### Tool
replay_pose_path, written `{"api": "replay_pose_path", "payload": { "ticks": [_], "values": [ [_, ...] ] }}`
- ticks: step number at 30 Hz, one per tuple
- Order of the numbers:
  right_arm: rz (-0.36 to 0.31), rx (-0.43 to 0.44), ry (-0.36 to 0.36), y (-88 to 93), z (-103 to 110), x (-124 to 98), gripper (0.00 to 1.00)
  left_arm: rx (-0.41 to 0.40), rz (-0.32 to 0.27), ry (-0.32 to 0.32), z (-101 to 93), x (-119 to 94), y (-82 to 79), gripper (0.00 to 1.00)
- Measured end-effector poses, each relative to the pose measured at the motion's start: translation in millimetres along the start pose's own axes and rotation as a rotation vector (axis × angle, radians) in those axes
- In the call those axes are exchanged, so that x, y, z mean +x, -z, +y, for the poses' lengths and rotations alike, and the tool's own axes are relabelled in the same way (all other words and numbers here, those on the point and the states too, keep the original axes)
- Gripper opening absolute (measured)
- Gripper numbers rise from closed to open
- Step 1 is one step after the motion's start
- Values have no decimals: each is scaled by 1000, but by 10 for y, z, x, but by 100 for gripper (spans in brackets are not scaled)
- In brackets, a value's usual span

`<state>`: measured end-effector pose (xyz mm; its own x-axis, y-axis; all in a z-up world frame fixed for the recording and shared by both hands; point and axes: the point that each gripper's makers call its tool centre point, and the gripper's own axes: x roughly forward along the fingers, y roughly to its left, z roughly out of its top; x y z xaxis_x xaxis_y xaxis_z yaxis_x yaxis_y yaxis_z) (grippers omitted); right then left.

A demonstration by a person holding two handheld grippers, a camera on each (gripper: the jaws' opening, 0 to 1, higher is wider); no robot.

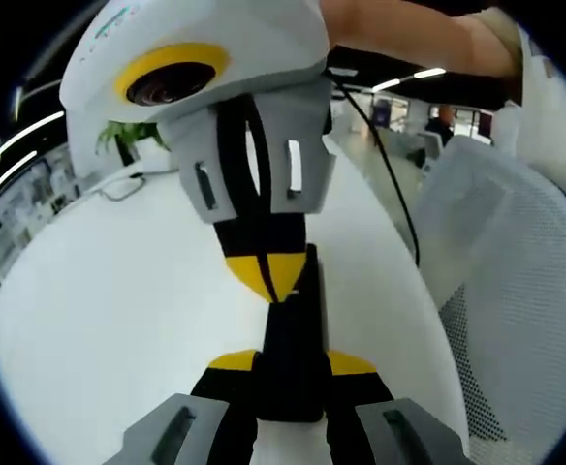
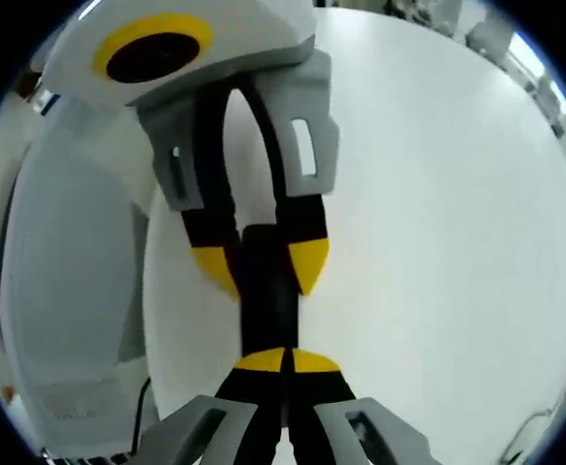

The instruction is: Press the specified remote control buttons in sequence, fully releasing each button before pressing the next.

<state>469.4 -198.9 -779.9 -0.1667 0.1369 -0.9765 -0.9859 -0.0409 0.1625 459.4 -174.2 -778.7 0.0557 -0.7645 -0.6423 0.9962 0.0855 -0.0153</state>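
Between both hand-held grippers: left hand-held gripper (image 1: 293, 363) clamps remote (image 1: 293, 339), long axis forward; right hand-held gripper (image 2: 286, 360), jaws closed, tip meets its near end.

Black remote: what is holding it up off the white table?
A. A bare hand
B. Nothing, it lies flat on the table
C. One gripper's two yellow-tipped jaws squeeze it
C: in the left gripper view the left gripper has one yellow tip on each side of the black remote.

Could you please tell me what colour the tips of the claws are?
Yellow on black, clearest on the right claw in the left gripper view.
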Motion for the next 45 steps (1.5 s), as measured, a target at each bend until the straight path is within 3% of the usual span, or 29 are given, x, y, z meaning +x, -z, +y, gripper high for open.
{"api": "replay_pose_path", "payload": {
  "ticks": [16, 30, 45],
  "values": [
    [-19, 22, 30, 49, 20, -32, 0, -1, 0, -3, -4, -2, -3, 24],
    [-51, 1, 57, 43, 89, -254, 0, -1, 0, -3, 1, 5, -1, 24],
    [-47, -38, 43, 1, 199, -143, 0, -3, 1, -6, -2, 6, 1, 24]
  ]
}}
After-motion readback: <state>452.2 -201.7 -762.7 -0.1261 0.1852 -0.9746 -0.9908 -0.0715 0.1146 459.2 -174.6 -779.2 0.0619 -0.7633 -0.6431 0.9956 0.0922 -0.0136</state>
